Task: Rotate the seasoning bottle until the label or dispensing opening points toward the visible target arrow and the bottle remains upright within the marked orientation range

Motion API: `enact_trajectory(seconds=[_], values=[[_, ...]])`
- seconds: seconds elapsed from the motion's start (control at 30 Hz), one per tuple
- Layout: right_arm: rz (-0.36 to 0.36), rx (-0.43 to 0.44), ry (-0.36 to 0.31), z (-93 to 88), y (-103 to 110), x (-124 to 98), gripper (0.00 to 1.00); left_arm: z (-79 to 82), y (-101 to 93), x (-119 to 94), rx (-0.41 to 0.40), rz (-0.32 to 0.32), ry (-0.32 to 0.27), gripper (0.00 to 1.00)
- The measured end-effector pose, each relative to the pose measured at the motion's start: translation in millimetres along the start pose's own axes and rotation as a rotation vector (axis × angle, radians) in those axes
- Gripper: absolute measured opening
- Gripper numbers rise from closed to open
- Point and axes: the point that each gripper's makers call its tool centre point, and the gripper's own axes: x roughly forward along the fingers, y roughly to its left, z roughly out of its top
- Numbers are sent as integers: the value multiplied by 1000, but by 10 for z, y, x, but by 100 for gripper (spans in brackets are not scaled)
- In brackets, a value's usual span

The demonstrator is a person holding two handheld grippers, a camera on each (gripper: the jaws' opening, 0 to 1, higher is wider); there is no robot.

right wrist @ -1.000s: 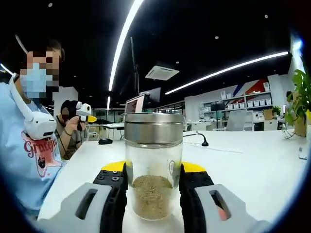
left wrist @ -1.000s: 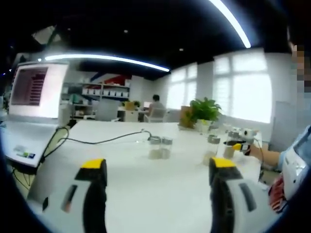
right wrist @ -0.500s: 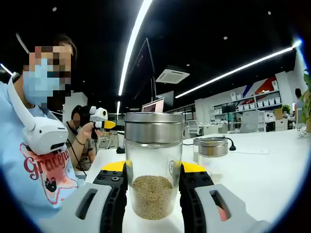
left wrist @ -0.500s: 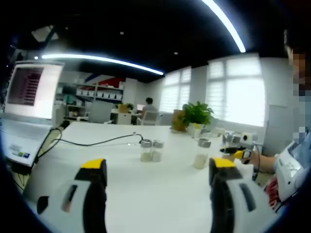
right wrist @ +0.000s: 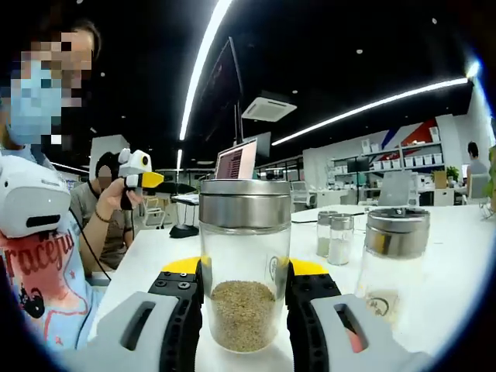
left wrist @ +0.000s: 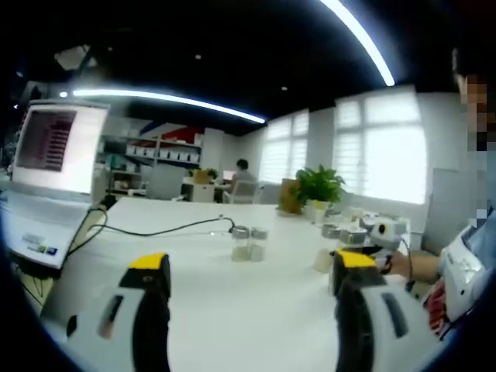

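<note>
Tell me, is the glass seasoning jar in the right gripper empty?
No, the glass seasoning jar in the right gripper holds brownish granules at its bottom.

"racefu" on person's shirt (right wrist: pixel 37 271)

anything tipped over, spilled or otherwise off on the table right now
Nothing stands out. The glass seasoning bottle with a metal lid stands upright, clamped in the right gripper; the other metal-lidded glass bottle and the two small shakers are upright on the white table, with no spill visible.
</note>
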Motion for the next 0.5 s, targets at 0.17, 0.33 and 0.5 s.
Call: enact_trajectory(seconds=[0.17,0.33,0.5], values=[[-121,-73,12,8,-196,229,40,-3,5,-9,2,2,0,92],[-160,34,10,-62,-261,350,40,-6,24,-4,-2,-4,-6,92],[-241,-7,27,-103,-343,401,40,-53,47,3,-16,3,3,92]])
